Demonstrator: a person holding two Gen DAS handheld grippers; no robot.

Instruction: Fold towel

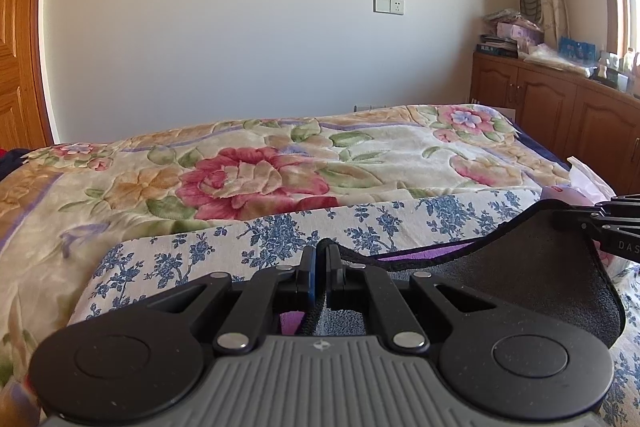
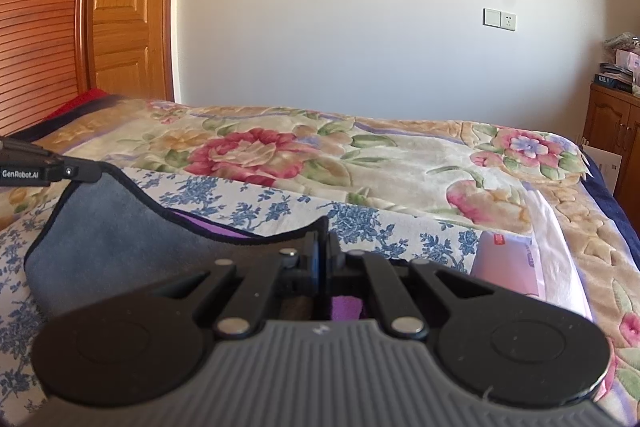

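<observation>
Towel (image 1: 500, 291) pinched between both tools

- Dark grey terry towel (image 2: 112, 227), black-edged, purple underside
- Cream plush blanket (image 1: 248, 163) with red, pink, orange flowers
- White cotton sheet (image 1: 280, 231) printed with blue blossoms
</observation>
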